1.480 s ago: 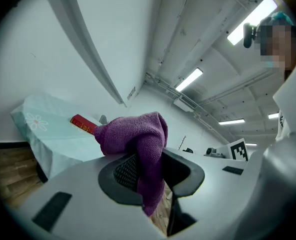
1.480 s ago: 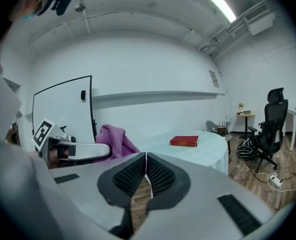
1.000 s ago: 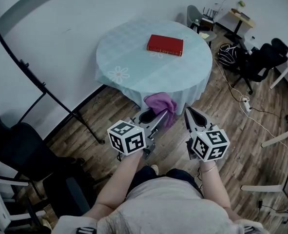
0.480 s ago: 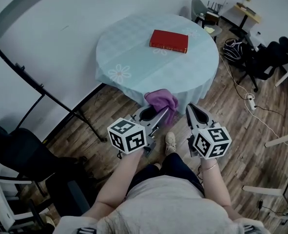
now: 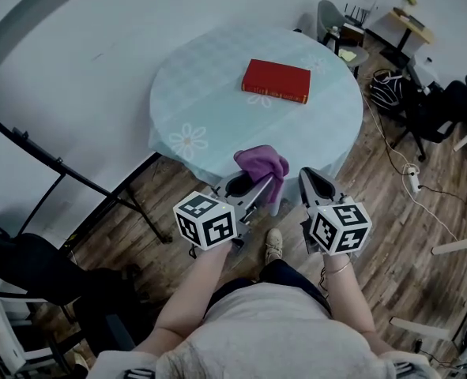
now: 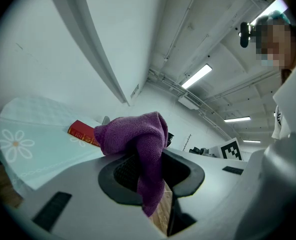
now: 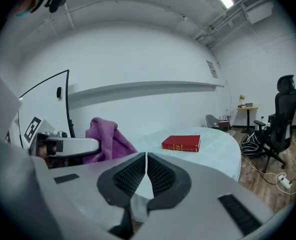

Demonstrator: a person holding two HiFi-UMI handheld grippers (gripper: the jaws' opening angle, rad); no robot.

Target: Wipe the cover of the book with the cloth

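A red book lies flat on the round table with its pale blue cloth, toward the far right side; it also shows as the book and the book in the gripper views. My left gripper is shut on a purple cloth, which bunches above the jaws and hangs down between them. My right gripper is shut with nothing in it, beside the left one. Both hang short of the table's near edge, over the wooden floor.
A black curved stand rises at the left, with a dark chair below it. Office chairs, a bag, a small desk and floor cables crowd the right side. A shoe shows below the grippers.
The table and book have drawn nearer in the head view as the person steps forward. Both grippers keep their pose, the cloth still in the left one.
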